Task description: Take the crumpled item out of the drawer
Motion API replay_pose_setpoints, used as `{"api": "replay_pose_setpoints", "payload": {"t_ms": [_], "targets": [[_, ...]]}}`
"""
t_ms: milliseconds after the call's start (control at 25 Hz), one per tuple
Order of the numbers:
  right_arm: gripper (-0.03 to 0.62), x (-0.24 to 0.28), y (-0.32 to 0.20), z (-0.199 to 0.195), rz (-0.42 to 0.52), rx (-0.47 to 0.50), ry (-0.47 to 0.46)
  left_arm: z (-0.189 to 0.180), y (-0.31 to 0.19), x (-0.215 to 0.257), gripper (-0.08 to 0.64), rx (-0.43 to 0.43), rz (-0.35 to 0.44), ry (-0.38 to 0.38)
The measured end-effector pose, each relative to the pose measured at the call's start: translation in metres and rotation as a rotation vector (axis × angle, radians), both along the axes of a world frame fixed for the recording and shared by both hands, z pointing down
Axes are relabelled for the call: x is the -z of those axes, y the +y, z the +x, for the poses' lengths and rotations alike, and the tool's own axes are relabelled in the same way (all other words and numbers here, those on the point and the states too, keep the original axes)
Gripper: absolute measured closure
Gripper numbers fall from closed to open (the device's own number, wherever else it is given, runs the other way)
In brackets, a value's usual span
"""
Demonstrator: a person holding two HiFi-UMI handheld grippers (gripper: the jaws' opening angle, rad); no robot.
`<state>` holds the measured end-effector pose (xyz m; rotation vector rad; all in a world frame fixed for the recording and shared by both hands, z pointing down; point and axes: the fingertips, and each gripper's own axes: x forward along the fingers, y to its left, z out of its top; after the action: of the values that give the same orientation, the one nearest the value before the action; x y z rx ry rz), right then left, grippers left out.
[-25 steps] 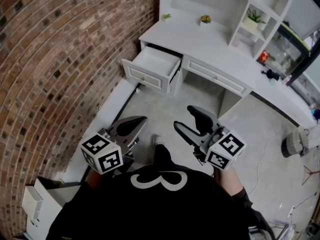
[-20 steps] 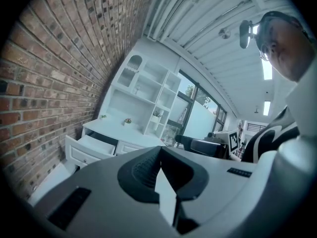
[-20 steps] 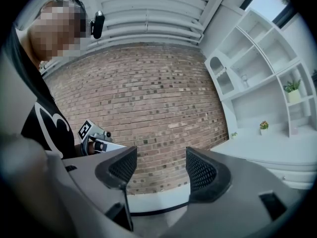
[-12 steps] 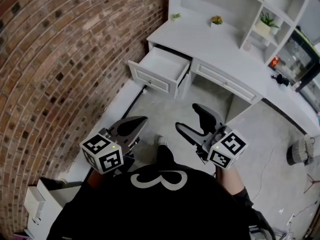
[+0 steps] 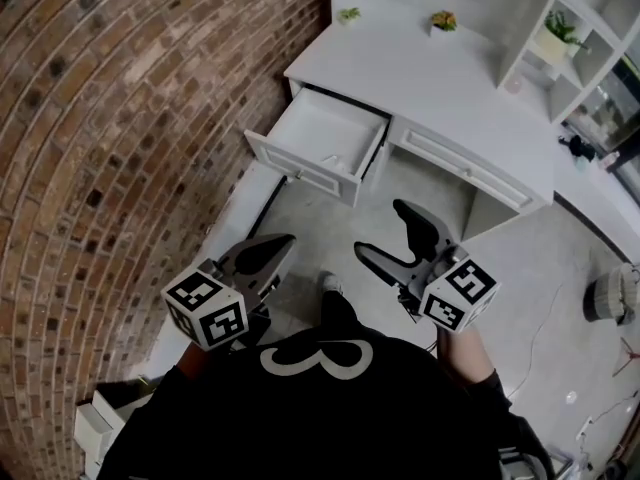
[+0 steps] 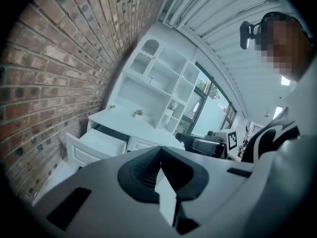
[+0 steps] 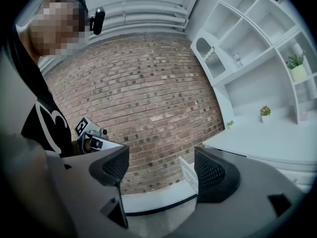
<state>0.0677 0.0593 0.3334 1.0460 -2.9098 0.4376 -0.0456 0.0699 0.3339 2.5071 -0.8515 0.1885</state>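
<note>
The left tool (image 5: 286, 240) is hovering empty with jaws together; the right tool (image 5: 380, 230) has just been opening wide, holding nothing. The drawer (image 5: 298, 166) is standing open below the counter (image 5: 440, 83); I cannot make out the crumpled item inside

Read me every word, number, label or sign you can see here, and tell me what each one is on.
"3": a large white figure on the person's black shirt, the only readable sign.
No words: the two white marker cubes carry black square patterns, not letters.
None: no print shows on the white desk, the open white drawer or the brick wall.
</note>
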Motion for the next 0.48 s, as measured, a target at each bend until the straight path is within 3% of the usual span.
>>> {"api": "replay_pose_setpoints", "payload": {"t_ms": [480], "targets": [[0.194,-0.047,-0.135,0.019,-0.135,-0.022,0.031,0.003,-0.133,-0.036,0.557,0.039,-0.104,0.012]]}}
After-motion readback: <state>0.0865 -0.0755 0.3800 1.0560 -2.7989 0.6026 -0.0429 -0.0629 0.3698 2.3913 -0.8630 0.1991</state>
